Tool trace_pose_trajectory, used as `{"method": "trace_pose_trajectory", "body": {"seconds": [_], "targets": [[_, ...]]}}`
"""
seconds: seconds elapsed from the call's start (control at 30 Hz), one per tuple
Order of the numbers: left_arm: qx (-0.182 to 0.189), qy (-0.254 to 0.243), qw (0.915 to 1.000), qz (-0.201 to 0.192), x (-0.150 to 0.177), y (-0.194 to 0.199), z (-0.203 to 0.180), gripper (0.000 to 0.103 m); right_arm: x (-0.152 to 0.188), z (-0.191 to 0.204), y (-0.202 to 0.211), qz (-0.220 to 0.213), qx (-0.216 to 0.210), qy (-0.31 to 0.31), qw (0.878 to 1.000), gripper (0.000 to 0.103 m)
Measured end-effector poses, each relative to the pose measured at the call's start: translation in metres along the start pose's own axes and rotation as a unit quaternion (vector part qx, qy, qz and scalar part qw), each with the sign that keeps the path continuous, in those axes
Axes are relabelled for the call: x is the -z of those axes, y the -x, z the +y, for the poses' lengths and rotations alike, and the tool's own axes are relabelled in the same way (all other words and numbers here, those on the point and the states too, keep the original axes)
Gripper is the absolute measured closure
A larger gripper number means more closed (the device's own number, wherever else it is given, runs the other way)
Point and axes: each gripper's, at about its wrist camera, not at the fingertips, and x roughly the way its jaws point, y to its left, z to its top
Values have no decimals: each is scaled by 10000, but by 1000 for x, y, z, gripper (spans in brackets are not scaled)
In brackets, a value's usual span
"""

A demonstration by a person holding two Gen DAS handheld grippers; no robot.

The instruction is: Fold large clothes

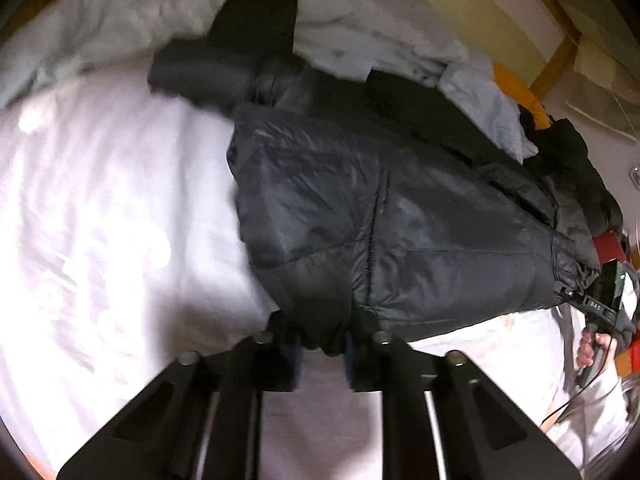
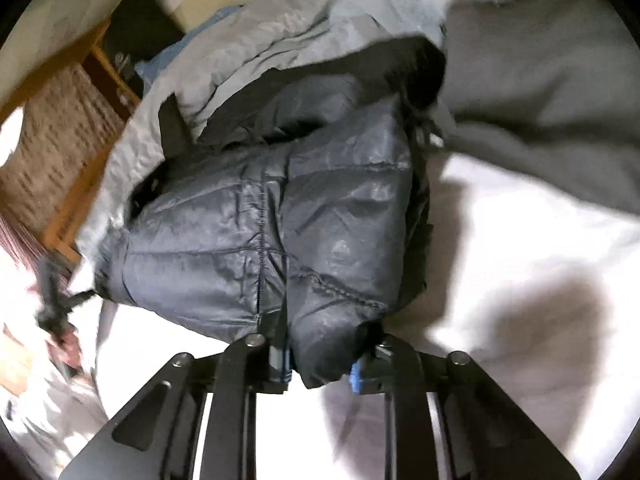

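The fingers of the left gripper (image 1: 322, 354) pinch a bunched corner of the dark padded jacket (image 1: 384, 232) at its near hem, and from there the jacket runs away from the fingers and up to the right across the white sheet (image 1: 100, 208), its zip line roughly along that same direction. At the far right edge of this view a hand (image 1: 592, 350) holds the other gripper against the opposite end of the same hem, so the two grips sit well apart along one edge. In the right wrist view, the right gripper (image 2: 322, 364) has its fingers pressed on the other hem corner, with the jacket (image 2: 280, 224) rising straight ahead of them toward a pale crumpled blanket (image 2: 280, 28) behind it. Each hand is nearest its own corner, which suits lifting the hem away toward the collar. A woven basket (image 2: 60, 136) stands beside the bed at the left; what it holds cannot be seen.
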Motion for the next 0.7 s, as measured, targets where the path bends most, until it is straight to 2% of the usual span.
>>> {"method": "trace_pose_trajectory", "body": {"seconds": [0.07, 0.2, 0.3, 0.37, 0.4, 0.47, 0.53, 0.57, 0.6, 0.63, 0.67, 0.7], "targets": [[61, -62, 9998, -196, 0, 22, -8, 91, 7, 10, 20, -188, 122, -2, 9997, 84], [218, -30, 9990, -379, 25, 59, -12, 91, 36, 12, 62, -451, -190, -339, 9982, 85], [276, 165, 9993, -208, 57, 66, -4, 91, 67, 15, 82, -439, -194, -452, 9978, 85], [153, 168, 9997, -45, 72, 63, -4, 88, 82, 14, 87, -390, -53, -507, 9979, 84], [25, 92, 9999, -57, 75, 63, -9, 87, 88, 15, 88, -362, 44, -512, 9980, 83], [-387, -276, 9985, -255, 75, 66, -22, 78, 93, 19, 91, -357, 361, -360, 9981, 78], [-860, -791, 9911, -636, 77, 76, -38, 74, 93, 28, 96, -516, 803, 14, 9954, 72], [-1042, -983, 9860, -857, 78, 81, -43, 68, 94, 36, 100, -684, 1034, 192, 9921, 70], [-1203, -1113, 9805, -1082, 79, 87, -48, 64, 95, 43, 104, -875, 1267, 331, 9875, 62], [-1286, -1200, 9755, -1324, 79, 93, -53, 54, 96, 49, 110, -1080, 1518, 423, 9816, 51], [-1281, -1244, 9716, -1552, 79, 99, -58, 48, 96, 52, 114, -1242, 1673, 461, 9770, 45], [-1198, -1258, 9698, -1715, 76, 105, -60, 47, 97, 58, 120, -1480, 1809, 499, 9710, 35]]}}
